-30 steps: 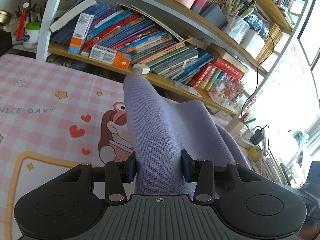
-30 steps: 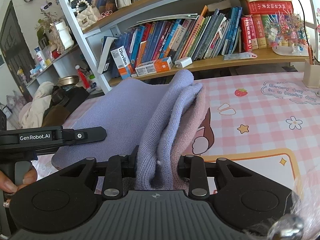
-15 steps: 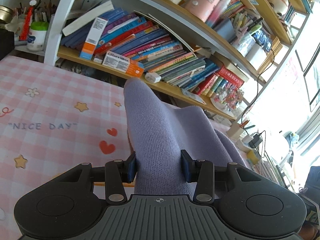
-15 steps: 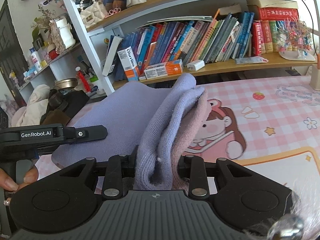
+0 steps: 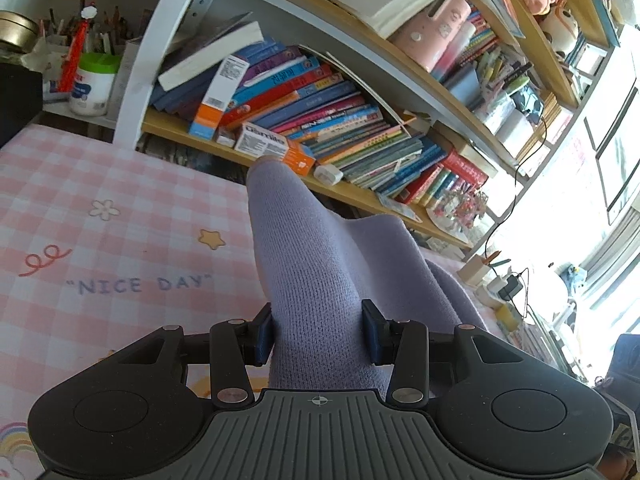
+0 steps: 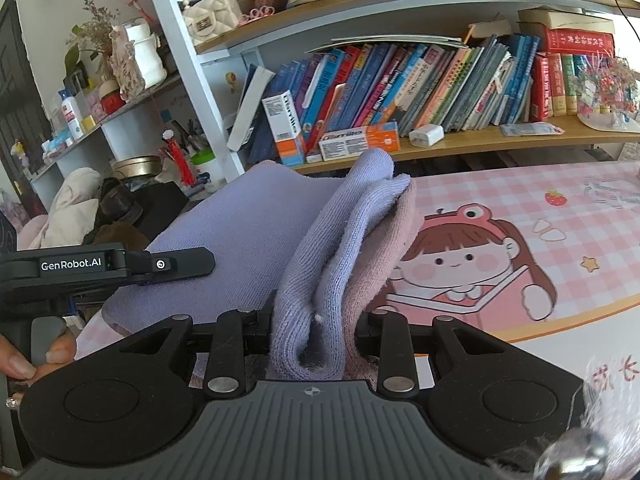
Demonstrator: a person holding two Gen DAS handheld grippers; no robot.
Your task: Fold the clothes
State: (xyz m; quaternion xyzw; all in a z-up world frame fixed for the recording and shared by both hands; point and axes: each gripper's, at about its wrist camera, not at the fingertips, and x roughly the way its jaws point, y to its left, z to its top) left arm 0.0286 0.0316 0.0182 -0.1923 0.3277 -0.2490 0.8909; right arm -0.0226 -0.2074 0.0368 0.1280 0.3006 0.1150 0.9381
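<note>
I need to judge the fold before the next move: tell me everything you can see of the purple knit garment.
The purple knit garment is soft lavender ribbed knit. Both ends are pinched: the left hand-held gripper clamps one bunched fold, the right hand-held gripper several stacked layers showing a pinker inner face. It stretches between them above the pink checked table mat.

Home study: crammed bookshelves (image 6: 420,80), cartoon tablecloth (image 6: 520,216).

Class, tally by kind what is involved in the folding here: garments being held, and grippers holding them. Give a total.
Lavender knit garment: 1
Grippers: 2, left gripper and right gripper, each shut on the garment
Total: 3
</note>
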